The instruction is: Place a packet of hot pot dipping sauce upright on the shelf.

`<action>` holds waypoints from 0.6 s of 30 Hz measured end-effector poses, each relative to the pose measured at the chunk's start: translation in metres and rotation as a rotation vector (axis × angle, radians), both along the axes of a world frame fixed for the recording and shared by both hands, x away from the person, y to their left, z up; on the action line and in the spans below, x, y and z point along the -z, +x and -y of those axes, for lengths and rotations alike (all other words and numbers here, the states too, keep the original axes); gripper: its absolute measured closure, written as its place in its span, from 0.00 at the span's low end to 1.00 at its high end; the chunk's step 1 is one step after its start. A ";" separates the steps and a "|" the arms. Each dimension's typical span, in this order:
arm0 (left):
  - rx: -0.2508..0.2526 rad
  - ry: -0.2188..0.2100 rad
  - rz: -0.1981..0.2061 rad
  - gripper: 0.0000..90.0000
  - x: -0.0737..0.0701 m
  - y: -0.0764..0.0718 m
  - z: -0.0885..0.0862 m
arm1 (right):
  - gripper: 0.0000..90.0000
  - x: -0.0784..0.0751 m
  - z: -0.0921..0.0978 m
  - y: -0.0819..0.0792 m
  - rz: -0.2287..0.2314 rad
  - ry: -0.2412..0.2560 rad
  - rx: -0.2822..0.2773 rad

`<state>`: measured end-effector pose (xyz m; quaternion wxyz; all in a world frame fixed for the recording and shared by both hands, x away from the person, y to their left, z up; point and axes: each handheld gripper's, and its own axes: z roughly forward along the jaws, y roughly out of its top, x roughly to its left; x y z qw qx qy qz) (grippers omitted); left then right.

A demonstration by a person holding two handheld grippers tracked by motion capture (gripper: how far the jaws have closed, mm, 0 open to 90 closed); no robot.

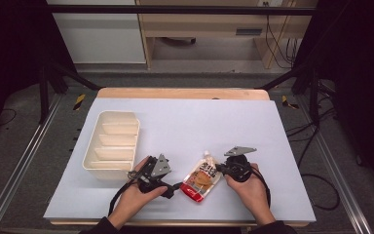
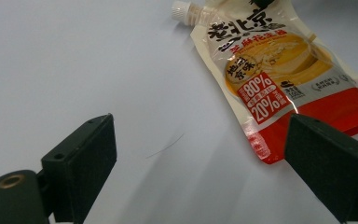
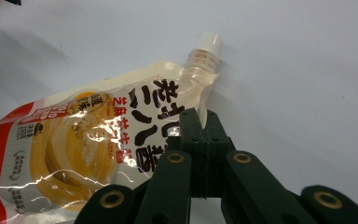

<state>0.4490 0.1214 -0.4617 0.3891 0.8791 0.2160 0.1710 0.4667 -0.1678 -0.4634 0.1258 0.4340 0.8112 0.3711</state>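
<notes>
Far left on the pale blue table cover (image 1: pixel 185 117) sits a cream divided tray (image 1: pixel 112 143), four compartments, nothing in them that I can see. Next, my left gripper (image 2: pixel 200 163), held in my left hand (image 1: pixel 139 192) just right of the tray: jaws spread wide, nothing between them, hovering low over bare cover, the pouch's red bottom corner close by my right-side jaw. Centre: sauce pouch (image 1: pixel 202 179) lying flat, white cap (image 3: pixel 207 42) pointing away from me, red base toward me. Right: my right gripper (image 3: pixel 200 122), jaws pressed together on the pouch's upper edge just below the spout, pinching it.
</notes>
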 end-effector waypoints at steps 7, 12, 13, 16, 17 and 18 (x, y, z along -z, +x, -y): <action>0.003 0.005 -0.002 0.10 0.000 0.000 0.000 | 1.00 -0.004 0.000 -0.001 0.027 0.008 -0.012; 0.008 0.011 -0.007 0.10 0.002 0.000 0.001 | 1.00 -0.009 -0.001 -0.001 0.043 0.014 -0.024; 0.011 0.011 -0.009 0.10 0.002 -0.001 0.001 | 1.00 -0.009 -0.001 -0.001 0.043 0.014 -0.024; 0.031 -0.010 -0.008 0.09 -0.001 -0.002 0.001 | 1.00 -0.017 -0.005 0.000 0.063 0.008 -0.043; 0.031 -0.010 -0.008 0.09 -0.001 -0.002 0.001 | 1.00 -0.017 -0.005 0.000 0.063 0.008 -0.043; 0.033 -0.016 -0.008 0.09 -0.002 -0.002 0.000 | 1.00 -0.019 -0.005 0.000 0.071 0.009 -0.049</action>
